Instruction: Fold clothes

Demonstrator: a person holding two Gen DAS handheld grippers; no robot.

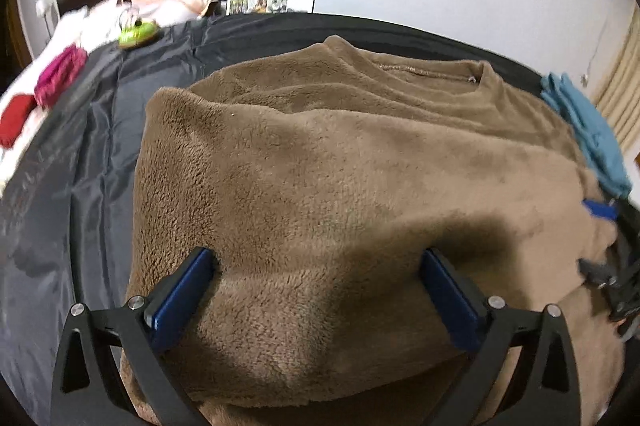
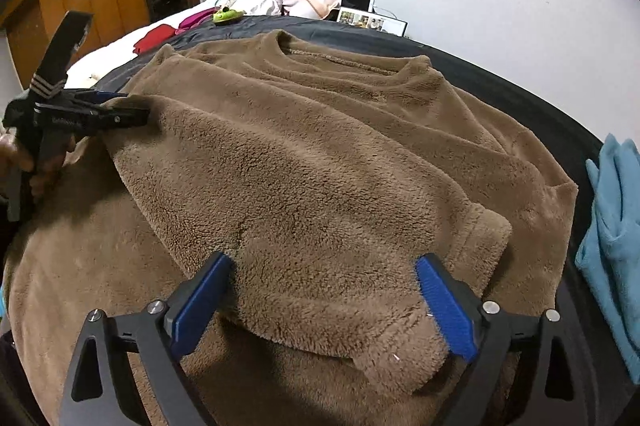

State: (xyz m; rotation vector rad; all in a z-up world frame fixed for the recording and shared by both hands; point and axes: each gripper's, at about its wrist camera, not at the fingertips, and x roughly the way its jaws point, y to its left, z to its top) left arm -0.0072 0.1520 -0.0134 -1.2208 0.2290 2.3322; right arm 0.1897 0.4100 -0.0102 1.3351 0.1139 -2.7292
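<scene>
While the dark sheet (image 1: 100,130) covers the bed and runs off toward the pillows at the far end, the big brown fleece sweater (image 1: 340,154) takes up nearly all of it, lying flat with its collar (image 2: 352,60) away from the cameras. A sleeve (image 2: 320,194) is folded across the body, its cuff end nearest the right side.

Now the left gripper (image 1: 316,290): jaws spread wide, both blue pads pressing down into the fleece, with a broad hump of the sweater's lower body bulging up between them. The pads are not pinching anything; the cloth simply sits between them and under them. In the right wrist view, that same gripper (image 2: 124,116) shows from the side, low against the upper end of the folded sleeve.

Over to the right gripper (image 2: 324,300): also wide open, blue pads straddling the cuff end of the sleeve, fleece filling the gap between them and the cuff edge lying just in front of the right pad. Nothing is clamped here either. From the left wrist view only a blurred sliver of it (image 1: 598,210) shows at the sweater's right edge.

Beside the sweater on the right lies a folded blue cloth (image 2: 612,226), just off its edge. Far back sit a red garment (image 2: 154,36), a pink one (image 1: 60,76), and a small green object (image 2: 226,15) near the pillows.
</scene>
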